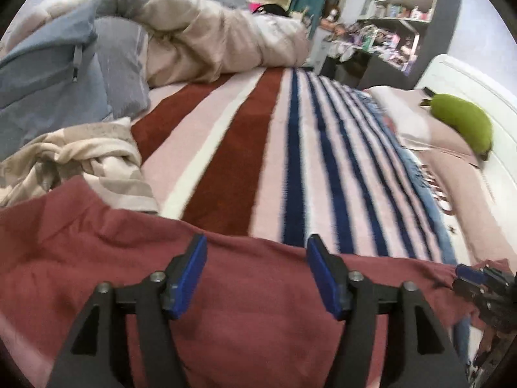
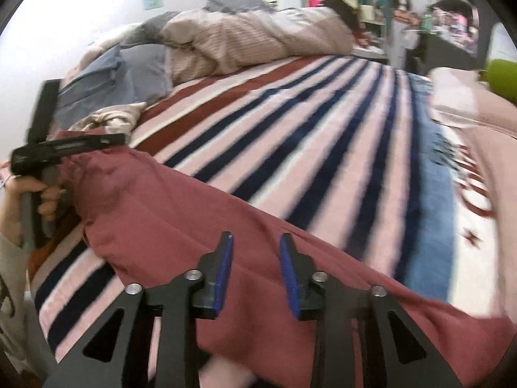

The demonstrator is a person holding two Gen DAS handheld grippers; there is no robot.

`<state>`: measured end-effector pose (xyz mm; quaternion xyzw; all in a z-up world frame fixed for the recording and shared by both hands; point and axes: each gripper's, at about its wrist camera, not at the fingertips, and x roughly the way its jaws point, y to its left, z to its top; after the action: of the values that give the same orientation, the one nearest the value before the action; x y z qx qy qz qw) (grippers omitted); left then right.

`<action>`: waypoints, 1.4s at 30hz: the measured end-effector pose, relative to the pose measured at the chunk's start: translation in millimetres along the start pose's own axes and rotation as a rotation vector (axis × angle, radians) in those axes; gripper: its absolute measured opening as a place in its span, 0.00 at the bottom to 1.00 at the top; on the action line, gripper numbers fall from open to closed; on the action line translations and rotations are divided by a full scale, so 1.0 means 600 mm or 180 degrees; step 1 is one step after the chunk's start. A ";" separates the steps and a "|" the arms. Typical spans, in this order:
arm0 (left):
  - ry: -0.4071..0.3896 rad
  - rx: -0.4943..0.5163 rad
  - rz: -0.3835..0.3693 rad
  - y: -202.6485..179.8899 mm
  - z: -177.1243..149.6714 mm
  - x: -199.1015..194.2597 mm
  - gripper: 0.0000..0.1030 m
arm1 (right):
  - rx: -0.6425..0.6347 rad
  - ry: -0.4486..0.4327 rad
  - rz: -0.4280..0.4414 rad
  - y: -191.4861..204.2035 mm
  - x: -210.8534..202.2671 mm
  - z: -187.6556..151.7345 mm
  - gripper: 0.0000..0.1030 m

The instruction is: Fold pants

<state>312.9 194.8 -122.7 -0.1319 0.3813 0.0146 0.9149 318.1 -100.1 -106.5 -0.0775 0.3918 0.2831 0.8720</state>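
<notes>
Dusty red pants (image 1: 252, 294) lie spread along the near edge of a striped blanket (image 1: 290, 161) on the bed; they also show in the right wrist view (image 2: 181, 213). My left gripper (image 1: 257, 249) is wide open just above the pants, jaws empty. My right gripper (image 2: 255, 245) is partly open over the pants, holding nothing. The right gripper's tips show at the right edge of the left wrist view (image 1: 478, 278). The left gripper's body and the hand holding it show at the left of the right wrist view (image 2: 48, 155).
A crumpled beige garment (image 1: 80, 165) lies left of the pants. Grey-blue pillows (image 1: 58, 77) and a bunched duvet (image 1: 226, 42) lie at the bed's far end. A green plush (image 1: 462, 119) lies on the right. Shelves (image 1: 407, 16) stand beyond.
</notes>
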 end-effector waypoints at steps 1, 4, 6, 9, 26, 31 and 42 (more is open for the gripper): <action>-0.0021 0.0025 -0.0022 -0.011 -0.007 -0.010 0.64 | 0.0049 -0.0003 -0.0085 -0.013 -0.021 -0.009 0.31; -0.0037 0.0031 -0.0211 -0.053 -0.029 -0.029 0.64 | 0.0169 0.0001 -0.0374 -0.052 -0.094 -0.047 0.39; -0.0018 0.0139 -0.0363 -0.089 -0.039 -0.034 0.64 | 0.0231 0.0032 -0.0562 -0.076 -0.137 -0.075 0.42; -0.0016 0.0344 -0.0420 -0.139 -0.054 -0.040 0.64 | 0.0296 0.0140 -0.0734 -0.107 -0.179 -0.122 0.46; 0.0068 0.0568 -0.0565 -0.198 -0.086 -0.027 0.64 | 0.0209 0.0197 -0.1740 -0.167 -0.153 -0.216 0.62; 0.0056 0.0594 -0.0520 -0.195 -0.083 -0.023 0.64 | 0.0111 0.0046 -0.2166 -0.185 -0.154 -0.206 0.03; 0.0008 0.0707 -0.0681 -0.212 -0.086 -0.053 0.64 | 0.0506 -0.0102 -0.1745 -0.219 -0.336 -0.155 0.01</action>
<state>270.7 61.5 -105.9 -0.0698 0.3654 -0.1254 0.9197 224.1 -329.2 -34.3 -0.1075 0.3634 0.0064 0.9254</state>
